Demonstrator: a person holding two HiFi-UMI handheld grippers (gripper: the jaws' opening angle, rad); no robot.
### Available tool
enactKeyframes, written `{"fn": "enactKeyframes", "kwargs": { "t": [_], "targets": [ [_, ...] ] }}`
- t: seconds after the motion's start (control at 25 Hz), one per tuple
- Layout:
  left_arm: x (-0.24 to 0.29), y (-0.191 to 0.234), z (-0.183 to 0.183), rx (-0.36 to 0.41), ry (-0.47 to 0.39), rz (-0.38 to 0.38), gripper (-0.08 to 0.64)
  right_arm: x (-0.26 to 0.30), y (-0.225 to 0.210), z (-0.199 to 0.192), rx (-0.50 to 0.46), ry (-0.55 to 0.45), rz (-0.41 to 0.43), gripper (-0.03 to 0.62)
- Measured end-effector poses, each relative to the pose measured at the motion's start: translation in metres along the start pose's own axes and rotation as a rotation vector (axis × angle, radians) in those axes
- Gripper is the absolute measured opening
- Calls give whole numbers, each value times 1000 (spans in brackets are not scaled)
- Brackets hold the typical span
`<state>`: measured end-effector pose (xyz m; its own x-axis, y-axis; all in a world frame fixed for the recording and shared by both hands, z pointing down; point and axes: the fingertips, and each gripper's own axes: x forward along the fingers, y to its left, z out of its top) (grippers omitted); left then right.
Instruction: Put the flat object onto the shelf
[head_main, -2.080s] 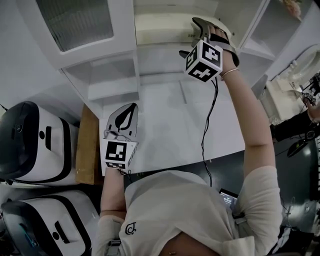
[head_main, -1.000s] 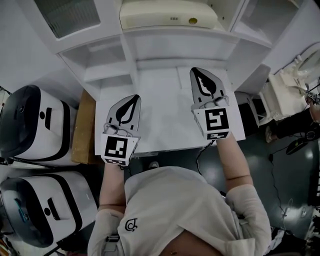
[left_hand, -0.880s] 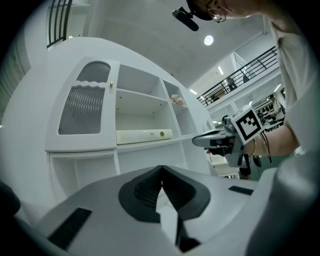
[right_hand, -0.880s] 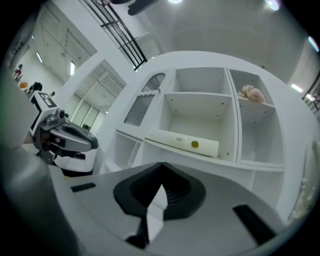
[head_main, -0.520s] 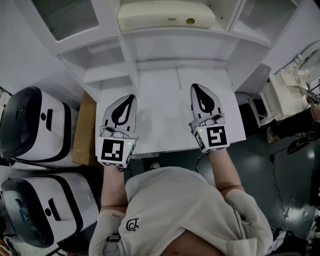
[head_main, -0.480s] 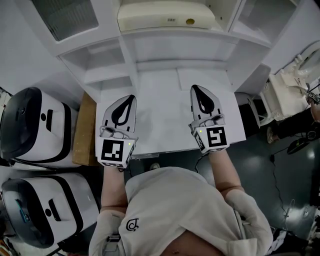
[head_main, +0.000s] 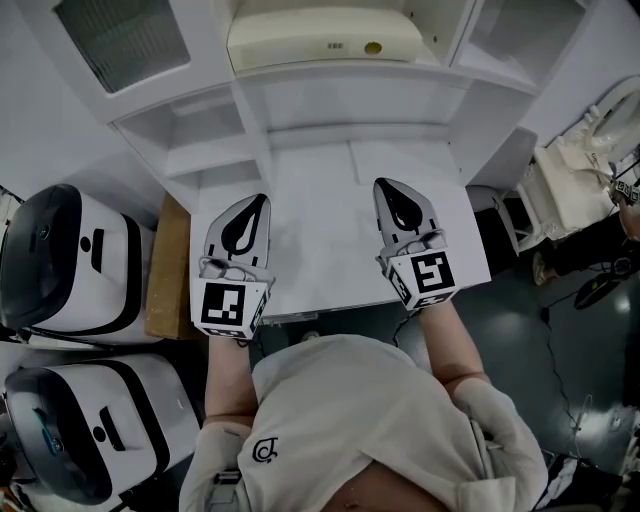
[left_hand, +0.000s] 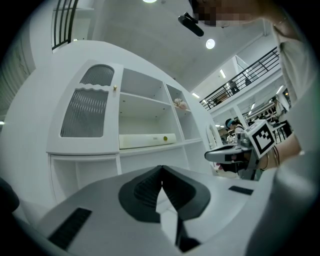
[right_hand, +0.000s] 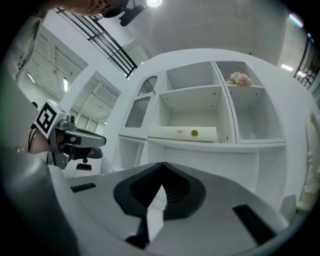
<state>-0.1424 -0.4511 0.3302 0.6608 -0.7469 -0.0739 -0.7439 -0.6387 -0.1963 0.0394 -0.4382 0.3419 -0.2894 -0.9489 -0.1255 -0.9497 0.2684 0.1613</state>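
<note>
The flat object (head_main: 320, 38), a cream slab with a small yellow dot, lies on the middle shelf of the white shelf unit (head_main: 340, 85). It also shows in the left gripper view as the flat object (left_hand: 147, 140) and in the right gripper view as the flat object (right_hand: 182, 133). My left gripper (head_main: 260, 200) and right gripper (head_main: 383, 185) hover side by side over the white table (head_main: 320, 240), well short of the shelf. Both are shut with nothing between the jaws, as the left gripper (left_hand: 161, 169) and right gripper (right_hand: 162, 165) show in their own views.
Two white-and-black appliances (head_main: 70, 270) stand left of the table, beside a wooden board (head_main: 170, 270). A frosted cabinet door (head_main: 125, 40) is at the upper left. Pale flowers (right_hand: 238, 78) sit in the upper right compartment. A person (head_main: 610, 230) is at the right edge.
My right gripper has come down from the shelf to the table beside the left one, leaving the flat object on the shelf. Both grippers have barely moved in the last half second.
</note>
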Motion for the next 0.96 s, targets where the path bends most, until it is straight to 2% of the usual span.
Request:
{"fn": "enactKeyframes", "kwargs": {
  "t": [0.2, 0.4, 0.96],
  "targets": [
    [1, 3, -1, -9, 1, 7, 12, 3, 4, 3, -2, -16, 20, 5],
    [3, 2, -3, -16, 4, 5, 12, 6, 13, 9, -62, -37, 48, 5],
    [1, -6, -7, -31, 15, -9, 12, 3, 17, 6, -41, -34, 37, 5]
  ]
}}
